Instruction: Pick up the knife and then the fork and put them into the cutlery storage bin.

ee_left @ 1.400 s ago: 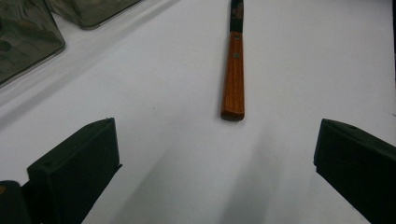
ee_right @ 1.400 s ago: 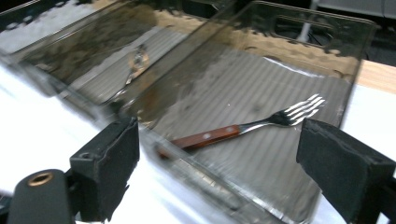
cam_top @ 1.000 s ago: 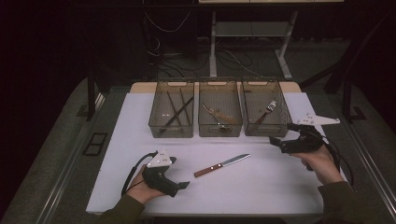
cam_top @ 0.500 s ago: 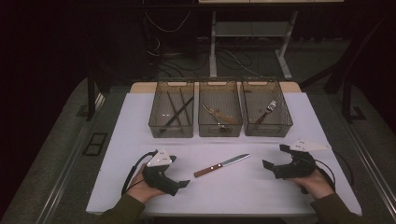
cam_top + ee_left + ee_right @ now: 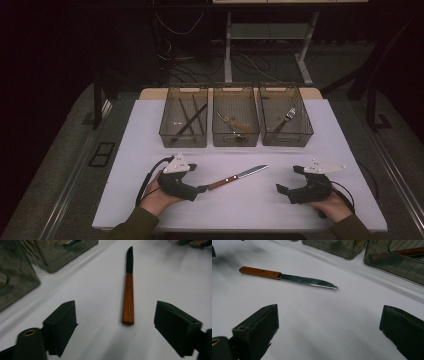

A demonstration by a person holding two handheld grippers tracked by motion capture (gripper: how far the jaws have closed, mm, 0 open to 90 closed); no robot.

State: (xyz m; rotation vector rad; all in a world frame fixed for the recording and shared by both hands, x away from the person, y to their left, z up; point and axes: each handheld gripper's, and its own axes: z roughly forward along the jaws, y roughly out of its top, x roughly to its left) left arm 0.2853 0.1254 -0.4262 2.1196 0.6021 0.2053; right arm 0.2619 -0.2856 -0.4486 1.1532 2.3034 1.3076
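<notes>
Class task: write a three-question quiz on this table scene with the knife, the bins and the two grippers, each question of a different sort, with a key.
1. True or false: the knife lies inside the middle bin.
2. Which gripper is nearer the knife's wooden handle? A) left gripper B) right gripper
3. Fill in: on the white table, behind the knife, stand ___ clear bins in a row.

Key
1. False. It lies on the table in front of the bins.
2. A. The handle end points at the left gripper's open jaws; no pad touches it.
3. Three.
</notes>
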